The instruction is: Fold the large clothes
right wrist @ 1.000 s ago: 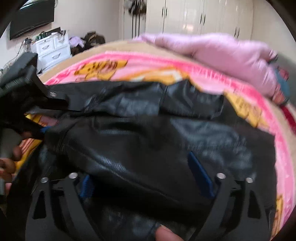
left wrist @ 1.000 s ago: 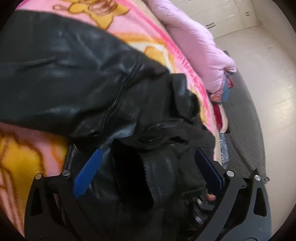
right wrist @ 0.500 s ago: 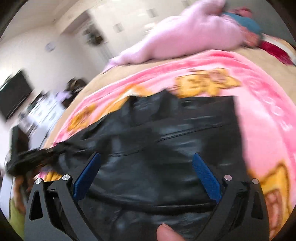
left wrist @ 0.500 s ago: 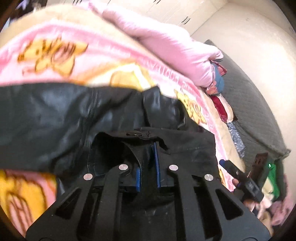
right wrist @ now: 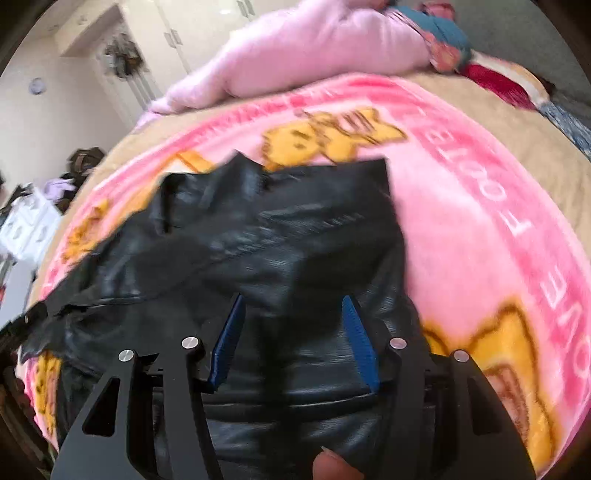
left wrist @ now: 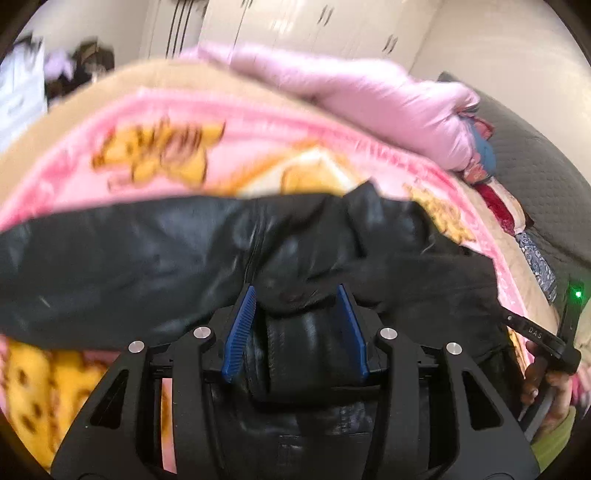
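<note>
A black leather jacket [left wrist: 147, 266] lies spread on a pink blanket [left wrist: 177, 122] with yellow cartoon figures. My left gripper [left wrist: 295, 321] is half open, with a thick fold of the jacket bulging between its blue pads [left wrist: 240, 328]. In the right wrist view the jacket [right wrist: 280, 236] lies across the blanket [right wrist: 480, 229]. My right gripper [right wrist: 295, 336] is partly open over the jacket's near edge, with leather between the fingers. The right gripper also shows at the right edge of the left wrist view [left wrist: 543, 336].
A pale pink padded garment [left wrist: 351, 96] lies at the bed's far side, with a pile of coloured clothes [left wrist: 484, 151] beside it. A grey quilted surface [left wrist: 546, 192] is right of the bed. White wardrobes [left wrist: 295, 26] stand behind. A white drawer unit [right wrist: 26, 229] is far left.
My left gripper shut on a jacket fold, then opened partway. My right gripper narrowed from wide open and swung right over the jacket. The jacket shifted on the blanket.
</note>
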Motion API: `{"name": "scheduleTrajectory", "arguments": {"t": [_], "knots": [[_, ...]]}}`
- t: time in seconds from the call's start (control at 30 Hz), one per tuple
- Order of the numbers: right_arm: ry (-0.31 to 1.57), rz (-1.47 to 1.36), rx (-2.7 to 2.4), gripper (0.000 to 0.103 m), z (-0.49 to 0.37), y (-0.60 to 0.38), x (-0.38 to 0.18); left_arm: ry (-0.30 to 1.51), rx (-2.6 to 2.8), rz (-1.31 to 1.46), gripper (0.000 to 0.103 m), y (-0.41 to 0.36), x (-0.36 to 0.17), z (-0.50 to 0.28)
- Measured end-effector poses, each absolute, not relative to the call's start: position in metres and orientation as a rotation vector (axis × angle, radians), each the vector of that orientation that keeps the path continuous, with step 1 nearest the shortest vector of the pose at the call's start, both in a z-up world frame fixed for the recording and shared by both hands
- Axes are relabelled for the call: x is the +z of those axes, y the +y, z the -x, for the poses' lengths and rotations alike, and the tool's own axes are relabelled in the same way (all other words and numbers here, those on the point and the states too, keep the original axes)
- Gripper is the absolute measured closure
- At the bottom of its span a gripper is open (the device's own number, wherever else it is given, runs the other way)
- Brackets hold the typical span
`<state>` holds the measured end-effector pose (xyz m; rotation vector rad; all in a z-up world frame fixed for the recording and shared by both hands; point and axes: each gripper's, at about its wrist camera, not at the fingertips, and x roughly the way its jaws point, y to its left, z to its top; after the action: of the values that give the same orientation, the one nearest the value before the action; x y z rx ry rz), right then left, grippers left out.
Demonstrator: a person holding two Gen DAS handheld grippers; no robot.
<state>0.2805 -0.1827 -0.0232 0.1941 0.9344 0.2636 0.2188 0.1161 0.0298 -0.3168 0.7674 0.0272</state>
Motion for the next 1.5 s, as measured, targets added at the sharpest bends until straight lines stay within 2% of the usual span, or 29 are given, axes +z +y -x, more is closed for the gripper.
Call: {"name": "scheduleTrajectory", "arguments": {"t": [0.13,0.2,0.27,0.37,0.53,0.67,0.73,0.83,0.87,0.9,0.93,1.5], "knots": [[0.929,-0.183,0.357,0.05,-0.278,-0.165,-0.017,0.814,-0.034,0.268,0.067,0.094,0.028,-0.229],[0.936,-0.151,0.366,0.049,-0.275,-0.157,-0.019,0.86,-0.045,0.239,0.063,0.082,0.015,-0.236],[0.95,-0.137,0.367,0.046,-0.274,-0.152,-0.02,0.927,-0.04,0.207,0.054,0.072,-0.003,-0.241],[1.001,-0.119,0.319,0.034,-0.277,-0.151,-0.032,1.013,-0.027,0.204,0.053,0.073,-0.037,-0.247],[1.051,-0.076,0.247,0.031,-0.28,-0.146,-0.055,0.995,-0.044,0.218,0.049,0.075,-0.043,-0.242],[1.013,-0.094,0.261,0.021,-0.27,-0.142,-0.042,0.972,-0.078,0.278,0.034,0.077,-0.028,-0.23],[0.976,-0.135,0.283,0.018,-0.262,-0.144,-0.033,0.944,-0.079,0.275,0.033,0.077,-0.019,-0.221],[0.93,-0.155,0.27,0.011,-0.247,-0.148,-0.025,0.915,-0.092,0.295,0.019,0.077,-0.009,-0.21],[0.922,-0.158,0.27,0.01,-0.243,-0.147,-0.023,0.908,-0.09,0.299,0.011,0.078,-0.007,-0.208],[0.91,-0.161,0.279,0.008,-0.238,-0.145,-0.021,0.899,-0.085,0.302,0.009,0.079,-0.004,-0.204],[0.905,-0.161,0.283,0.005,-0.234,-0.144,-0.019,0.895,-0.082,0.304,0.01,0.08,-0.003,-0.202],[0.84,-0.093,0.297,0.004,-0.21,-0.087,0.01,0.863,-0.025,0.365,0.009,0.128,0.005,-0.17]]}}
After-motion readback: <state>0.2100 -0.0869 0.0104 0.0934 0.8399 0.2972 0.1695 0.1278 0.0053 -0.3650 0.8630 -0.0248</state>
